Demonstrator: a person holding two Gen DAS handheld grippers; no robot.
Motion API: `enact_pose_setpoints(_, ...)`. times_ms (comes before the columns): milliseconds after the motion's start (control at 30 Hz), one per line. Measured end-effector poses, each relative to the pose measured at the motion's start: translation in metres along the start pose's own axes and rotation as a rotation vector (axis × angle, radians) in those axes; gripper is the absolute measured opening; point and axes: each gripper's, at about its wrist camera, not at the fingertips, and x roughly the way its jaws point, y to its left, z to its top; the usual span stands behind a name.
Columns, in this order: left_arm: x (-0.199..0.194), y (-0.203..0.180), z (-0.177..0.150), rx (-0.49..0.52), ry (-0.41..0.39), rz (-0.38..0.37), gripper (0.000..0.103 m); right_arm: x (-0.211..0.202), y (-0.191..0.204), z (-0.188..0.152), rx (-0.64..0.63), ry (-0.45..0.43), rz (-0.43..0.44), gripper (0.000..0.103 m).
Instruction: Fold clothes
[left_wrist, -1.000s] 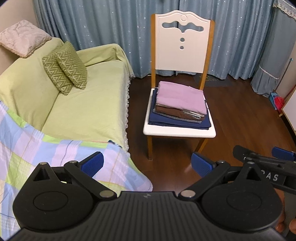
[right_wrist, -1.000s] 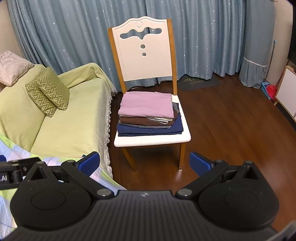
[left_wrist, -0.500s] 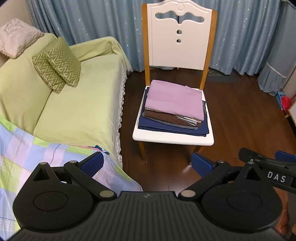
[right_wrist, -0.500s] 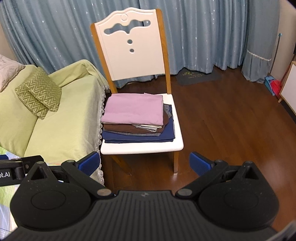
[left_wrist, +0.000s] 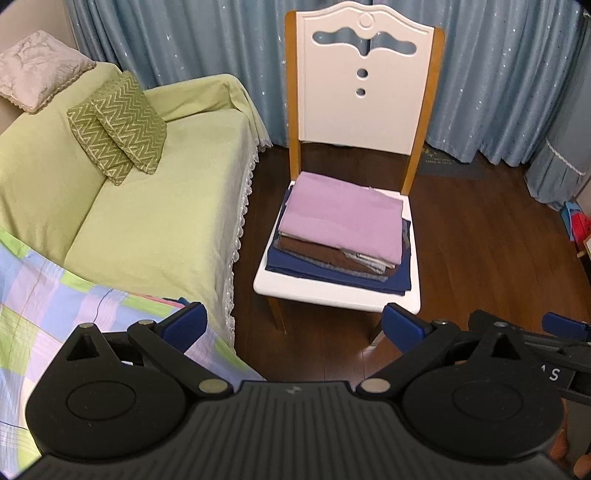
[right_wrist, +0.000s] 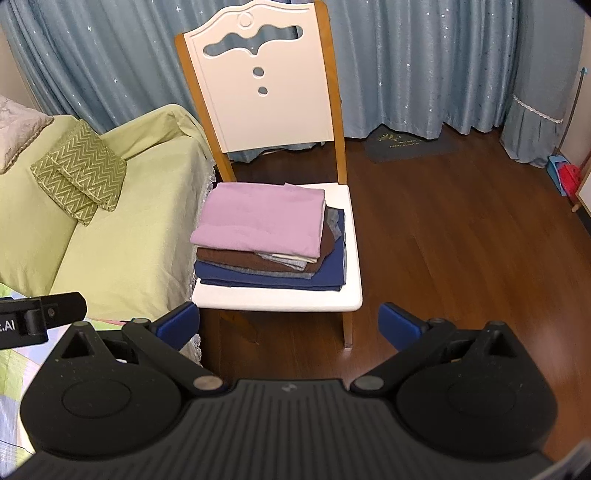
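A stack of folded clothes (left_wrist: 341, 229) lies on the seat of a white chair (left_wrist: 364, 77): a pink piece on top, brown and grey ones under it, a navy one at the bottom. The stack (right_wrist: 264, 225) and the chair (right_wrist: 266, 85) also show in the right wrist view. My left gripper (left_wrist: 293, 326) is open and empty, in front of and below the chair seat. My right gripper (right_wrist: 290, 325) is open and empty, just before the seat's front edge. A checked pastel cloth (left_wrist: 48, 306) lies spread at the lower left.
A sofa with a light green cover (left_wrist: 155, 221) stands left of the chair, with two zigzag cushions (left_wrist: 118, 125) and a beige pillow (left_wrist: 37, 70). Blue curtains (right_wrist: 424, 62) hang behind. Dark wood floor (right_wrist: 461, 240) lies to the right, with red and blue objects (right_wrist: 565, 177) at its far edge.
Both grippers have moved closer to the chair, so the stack looks larger and nearer. Both stay open and empty. The clothes have not moved.
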Motion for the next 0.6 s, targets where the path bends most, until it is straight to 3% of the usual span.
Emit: enact_pose_setpoints(600,-0.020,-0.022,0.019,0.005,-0.060,0.018,0.102,-0.007,-0.013,0.015,-0.019,-0.031,0.074,0.102)
